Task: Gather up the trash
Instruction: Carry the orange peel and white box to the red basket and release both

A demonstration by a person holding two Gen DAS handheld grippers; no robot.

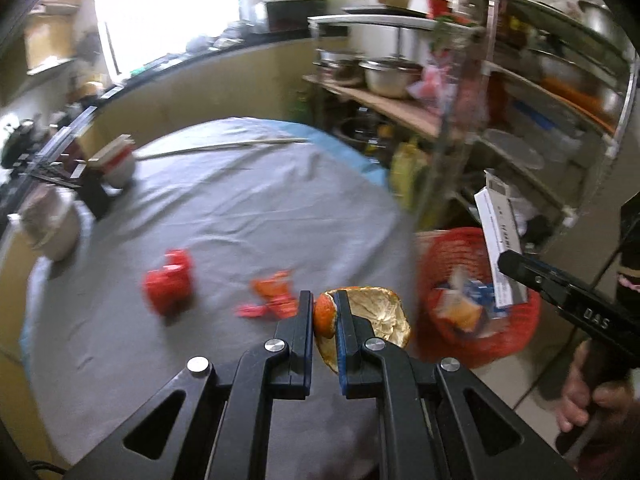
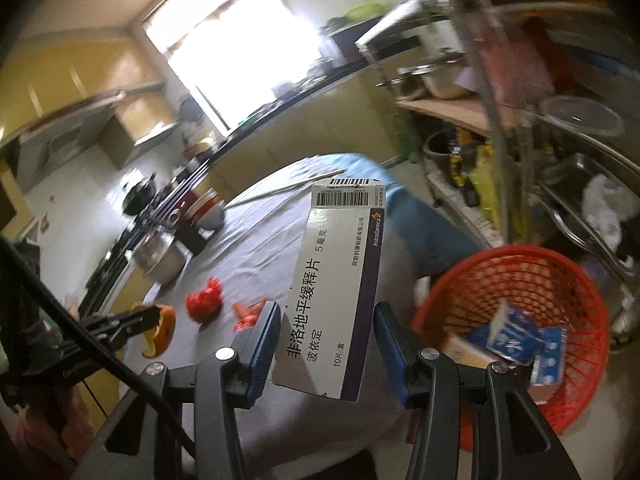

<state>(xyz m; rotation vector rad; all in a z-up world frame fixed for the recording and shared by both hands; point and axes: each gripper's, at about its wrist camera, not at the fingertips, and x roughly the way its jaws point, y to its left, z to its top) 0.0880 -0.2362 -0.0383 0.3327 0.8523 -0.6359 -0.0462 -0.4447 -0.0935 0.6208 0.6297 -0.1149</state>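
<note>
My left gripper (image 1: 323, 300) is shut on a piece of orange peel (image 1: 374, 312), held above the table's right edge; the peel also shows in the right wrist view (image 2: 164, 328). My right gripper (image 2: 326, 316) holds a white medicine box (image 2: 340, 280) upright between its pads, left of the red mesh basket (image 2: 560, 280). In the left wrist view the box (image 1: 496, 232) hangs over the basket (image 1: 448, 256), which holds blue and orange packets. A red crumpled wrapper (image 1: 170, 284) and orange wrapper scraps (image 1: 272, 294) lie on the table.
A round table with a grey cloth (image 1: 240, 200) carries a steel pot (image 1: 52, 224) and stacked bowls (image 1: 116, 160) at its far left. A metal shelf rack (image 1: 540, 120) with pots and bottles stands right, behind the basket on the floor.
</note>
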